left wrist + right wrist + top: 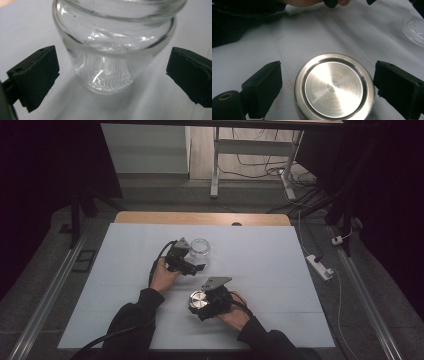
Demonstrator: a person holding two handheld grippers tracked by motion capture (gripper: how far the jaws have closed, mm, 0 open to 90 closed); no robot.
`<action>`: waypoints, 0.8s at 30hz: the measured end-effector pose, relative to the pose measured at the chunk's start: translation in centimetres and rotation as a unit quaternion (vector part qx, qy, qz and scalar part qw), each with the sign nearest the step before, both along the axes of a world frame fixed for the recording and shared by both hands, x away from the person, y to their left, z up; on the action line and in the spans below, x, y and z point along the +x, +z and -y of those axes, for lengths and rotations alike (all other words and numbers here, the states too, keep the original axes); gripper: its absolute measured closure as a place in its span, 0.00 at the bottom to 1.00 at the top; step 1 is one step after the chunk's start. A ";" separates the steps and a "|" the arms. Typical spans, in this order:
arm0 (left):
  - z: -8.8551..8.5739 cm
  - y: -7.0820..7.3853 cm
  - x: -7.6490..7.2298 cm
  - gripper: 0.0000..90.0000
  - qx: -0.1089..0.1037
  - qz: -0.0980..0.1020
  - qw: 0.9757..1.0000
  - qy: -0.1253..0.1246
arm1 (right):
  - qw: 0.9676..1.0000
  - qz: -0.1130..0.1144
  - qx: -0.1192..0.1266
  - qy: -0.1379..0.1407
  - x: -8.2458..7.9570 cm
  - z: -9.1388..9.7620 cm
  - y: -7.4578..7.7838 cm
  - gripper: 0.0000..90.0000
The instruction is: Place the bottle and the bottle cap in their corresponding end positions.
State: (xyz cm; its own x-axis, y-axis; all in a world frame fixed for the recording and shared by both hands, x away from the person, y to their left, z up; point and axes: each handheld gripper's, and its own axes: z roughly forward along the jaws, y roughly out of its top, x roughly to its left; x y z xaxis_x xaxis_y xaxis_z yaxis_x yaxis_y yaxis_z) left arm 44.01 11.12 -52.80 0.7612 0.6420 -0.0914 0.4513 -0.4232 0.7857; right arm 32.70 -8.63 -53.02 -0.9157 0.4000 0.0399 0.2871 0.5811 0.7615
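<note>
On the pale surface (280,270), the left gripper (112,75) has its jaws spread apart with the clear glass jar (112,47) standing untouched between them, while the right gripper (327,87) likewise brackets the round metal lid (334,87), jaws apart.

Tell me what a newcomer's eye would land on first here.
The clear glass jar, lidless, stands mid-table between the open jaws of the left hand-held gripper. Nearer the person, a round brushed-metal lid lies on the white table, framed by the open right hand-held gripper.
</note>
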 end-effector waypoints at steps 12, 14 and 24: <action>-1.6 0.6 -1.5 0.00 -0.015 -0.031 0.999 -0.014 | 1.000 -0.010 0.016 0.000 0.0 0.4 0.8 0.04; -1.9 0.8 -1.8 0.00 -0.019 -0.033 0.999 -0.017 | 1.000 -0.012 0.020 -0.003 0.1 0.5 1.0 0.02; -2.6 2.4 -4.4 0.00 -0.042 -0.020 0.998 -0.042 | 0.999 -0.007 0.033 -0.022 0.3 1.4 2.1 0.01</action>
State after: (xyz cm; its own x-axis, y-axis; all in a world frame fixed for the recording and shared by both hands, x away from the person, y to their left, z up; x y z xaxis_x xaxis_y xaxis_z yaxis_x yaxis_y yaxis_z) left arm 39.62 13.77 -50.44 0.8069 0.5648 -0.1729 0.4479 -0.3943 0.8025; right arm 32.97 -10.02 -50.89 -0.8965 0.4358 0.0798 0.3217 0.5163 0.7937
